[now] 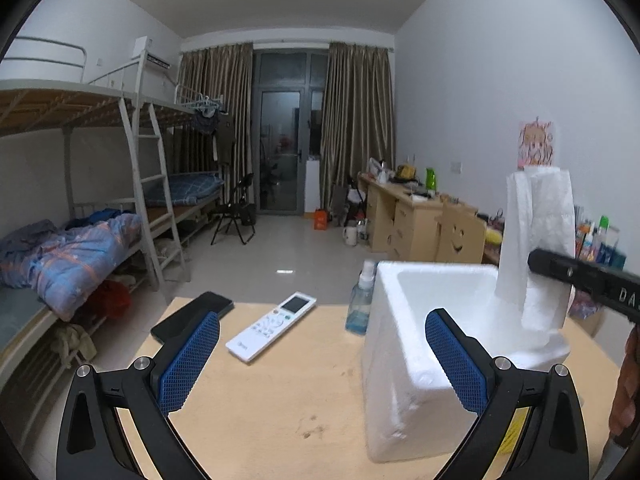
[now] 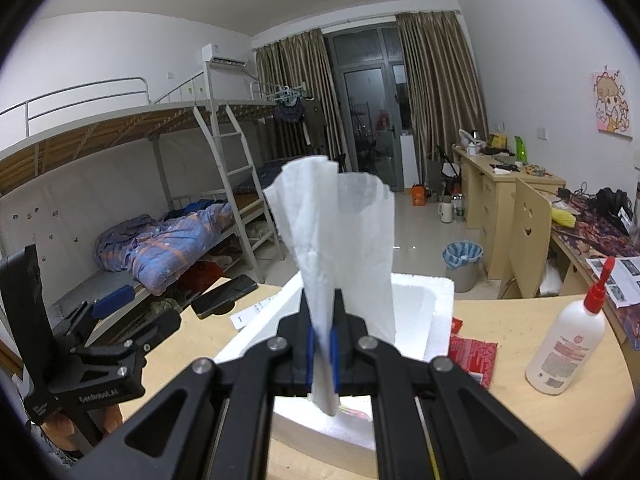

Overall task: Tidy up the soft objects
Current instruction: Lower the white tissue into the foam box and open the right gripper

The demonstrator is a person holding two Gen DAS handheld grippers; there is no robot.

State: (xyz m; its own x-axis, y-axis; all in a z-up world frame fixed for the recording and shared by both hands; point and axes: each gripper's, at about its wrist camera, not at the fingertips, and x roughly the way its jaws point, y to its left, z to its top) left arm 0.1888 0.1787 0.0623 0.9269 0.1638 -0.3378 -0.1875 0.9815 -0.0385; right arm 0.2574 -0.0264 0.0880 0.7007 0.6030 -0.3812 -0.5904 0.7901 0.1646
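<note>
Currently, you are clamping the right gripper (image 2: 322, 346) tight on a folded white tissue (image 2: 340, 240), the blue pads (image 2: 310, 356) pinching its lower part so most of the sheet is fanning upward past the jaws while a short tail is hanging below them. In the left wrist view the same tissue (image 1: 536, 240) is standing over the far right corner of the white foam box (image 1: 404, 380), with the right gripper (image 1: 532, 258) reaching in from the right edge. You are keeping the left gripper (image 1: 322, 350) released, its pads (image 1: 188, 364) standing wide apart with nothing between them, the right-hand pad sitting in front of the box's near wall and the left-hand one over the bare table (image 1: 280, 412). To do this step well, judging from the task, you probably want to be lowering the tissue into the box cavity before letting go, keeping the tail inside the rim (image 2: 440, 292) so the sheet is not draping over the edge; the paper looks light and floppy, so a slow release should suit it. The free gripper could be steadying the box, which looks light enough to slide. Further out, a remote control (image 1: 270, 328), a dark phone (image 1: 192, 316) and a blue spray bottle (image 1: 360, 300) are lying left of the box, and a white squeeze bottle (image 2: 568, 344) and a red packet (image 2: 472, 354) to its right.
</note>
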